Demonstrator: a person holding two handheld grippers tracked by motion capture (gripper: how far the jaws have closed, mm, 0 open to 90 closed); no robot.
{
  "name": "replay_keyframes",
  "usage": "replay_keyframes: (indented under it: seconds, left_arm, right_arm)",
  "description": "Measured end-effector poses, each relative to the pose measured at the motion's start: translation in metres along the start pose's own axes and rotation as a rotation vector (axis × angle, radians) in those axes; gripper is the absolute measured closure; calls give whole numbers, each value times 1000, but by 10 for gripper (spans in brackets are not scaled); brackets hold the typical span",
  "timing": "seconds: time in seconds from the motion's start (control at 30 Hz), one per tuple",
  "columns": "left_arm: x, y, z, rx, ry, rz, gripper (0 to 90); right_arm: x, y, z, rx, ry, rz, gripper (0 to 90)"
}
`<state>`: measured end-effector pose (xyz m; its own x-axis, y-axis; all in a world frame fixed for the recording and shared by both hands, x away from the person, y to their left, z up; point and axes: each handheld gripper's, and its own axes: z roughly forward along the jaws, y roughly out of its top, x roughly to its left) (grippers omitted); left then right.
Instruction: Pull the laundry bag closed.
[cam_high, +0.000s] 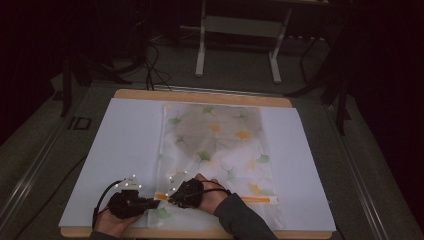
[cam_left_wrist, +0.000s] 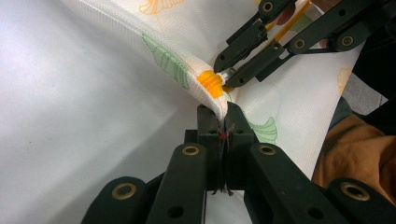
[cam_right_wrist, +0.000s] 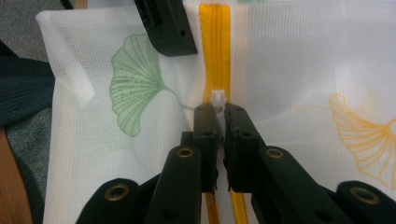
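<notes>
- While your left gripper (cam_left_wrist: 223, 122) pinched the soft mesh bag (cam_high: 215, 145) edge, the fabric stayed limp.
- Your right gripper (cam_right_wrist: 220, 116) clamped the small zipper pull (cam_right_wrist: 218, 98); grip there.

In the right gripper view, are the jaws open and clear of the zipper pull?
No, the right gripper has its jaws pinched on the white zipper pull of the orange zipper.

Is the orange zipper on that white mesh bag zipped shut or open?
Cannot tell. The orange zipper looks shut beyond the white pull tab; the right gripper hides the rest.
</notes>
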<state>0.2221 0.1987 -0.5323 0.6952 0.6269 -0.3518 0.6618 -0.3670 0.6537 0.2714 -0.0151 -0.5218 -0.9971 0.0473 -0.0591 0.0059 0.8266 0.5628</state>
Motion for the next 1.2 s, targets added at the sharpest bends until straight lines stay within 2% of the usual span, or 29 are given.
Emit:
replay_keyframes:
  seconds: [0.4, 1.2]
  left_arm:
    - [1, -1, -2, -9, -2, -4, 881]
    - [2, -1, -4, -13, 1, -6, 881]
  right_arm:
    - [1, -5, -6, 22, -16, -12, 843]
    - [1, -23, -20, 46, -39, 8, 843]
